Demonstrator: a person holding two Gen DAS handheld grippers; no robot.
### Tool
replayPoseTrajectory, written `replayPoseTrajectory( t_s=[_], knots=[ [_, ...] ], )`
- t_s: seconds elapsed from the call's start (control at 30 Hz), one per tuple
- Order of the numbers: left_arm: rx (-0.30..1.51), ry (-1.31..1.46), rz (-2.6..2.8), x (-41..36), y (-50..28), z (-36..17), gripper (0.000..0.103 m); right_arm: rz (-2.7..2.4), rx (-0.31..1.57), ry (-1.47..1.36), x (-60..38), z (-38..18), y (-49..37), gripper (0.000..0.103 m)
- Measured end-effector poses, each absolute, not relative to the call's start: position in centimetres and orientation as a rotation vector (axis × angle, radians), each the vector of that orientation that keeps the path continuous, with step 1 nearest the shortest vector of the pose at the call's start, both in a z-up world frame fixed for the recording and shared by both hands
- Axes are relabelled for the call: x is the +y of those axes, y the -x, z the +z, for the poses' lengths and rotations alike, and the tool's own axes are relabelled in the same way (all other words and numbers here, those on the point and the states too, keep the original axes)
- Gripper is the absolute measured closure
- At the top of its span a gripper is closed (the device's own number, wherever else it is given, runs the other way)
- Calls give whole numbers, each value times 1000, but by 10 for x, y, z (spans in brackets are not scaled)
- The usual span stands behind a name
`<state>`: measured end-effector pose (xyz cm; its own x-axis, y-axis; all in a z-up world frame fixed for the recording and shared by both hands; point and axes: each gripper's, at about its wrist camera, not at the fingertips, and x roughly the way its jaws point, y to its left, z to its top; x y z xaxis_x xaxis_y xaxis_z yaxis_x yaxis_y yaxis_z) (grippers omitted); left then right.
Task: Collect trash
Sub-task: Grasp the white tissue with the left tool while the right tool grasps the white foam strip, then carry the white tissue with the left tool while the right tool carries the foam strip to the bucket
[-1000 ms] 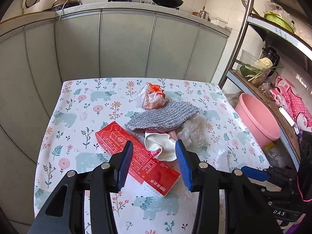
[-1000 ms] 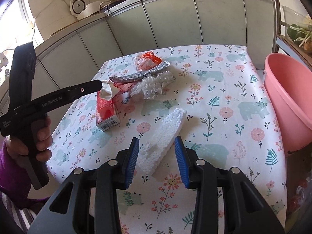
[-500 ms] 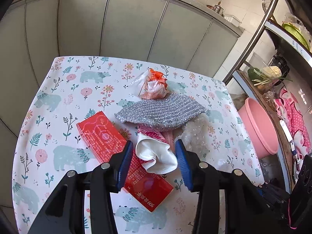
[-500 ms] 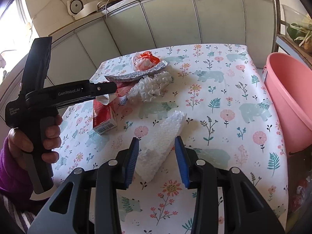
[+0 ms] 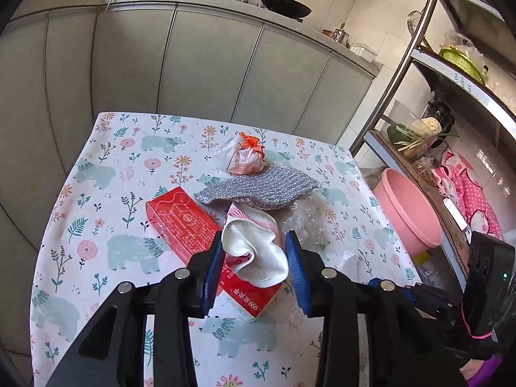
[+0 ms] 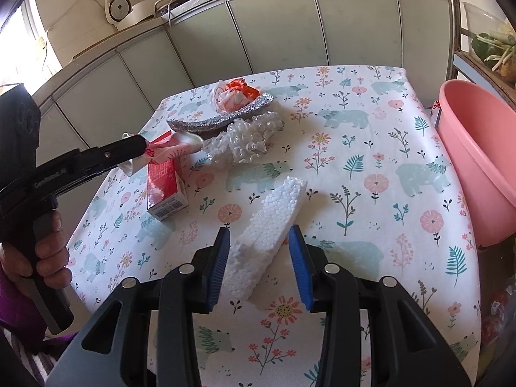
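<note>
My left gripper (image 5: 254, 267) is open, its blue pads either side of a crumpled white and pink paper cup (image 5: 254, 245) that lies on a red tissue box (image 5: 193, 229); the cup also shows in the right wrist view (image 6: 174, 151). My right gripper (image 6: 262, 267) is open around a white foam strip (image 6: 267, 235) on the table. A silver scrubbing cloth (image 5: 258, 187), a wad of bubble wrap (image 6: 248, 138) and an orange-and-white knotted bag (image 5: 245, 158) lie beyond.
The table has a floral bear-print cloth (image 6: 371, 167). A pink plastic basin (image 6: 480, 161) stands off its right edge, under a metal shelf rack (image 5: 451, 90). Grey kitchen cabinets (image 5: 193, 64) stand behind the table.
My left gripper has moved forward and down so the paper cup now sits between its pads. My right gripper has stayed over the foam strip.
</note>
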<state>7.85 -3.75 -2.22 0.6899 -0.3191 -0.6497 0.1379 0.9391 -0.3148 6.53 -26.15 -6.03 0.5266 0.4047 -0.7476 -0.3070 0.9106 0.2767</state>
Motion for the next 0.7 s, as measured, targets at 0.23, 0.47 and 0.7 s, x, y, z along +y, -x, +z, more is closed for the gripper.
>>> replayPoseTrajectory(
  t_s=[0.23,0.47,0.7],
  knots=[
    [713,236,-309,-33,-53,-10,75,398,936,-115,-262,-65,-67,64],
    [683,223,-345,-36,-43,-2,75,395,919,-116,-259,-66,-70,64],
    [656,216,-362,-38,-36,6,75,430,938,-108,-241,-69,-77,64]
  ],
)
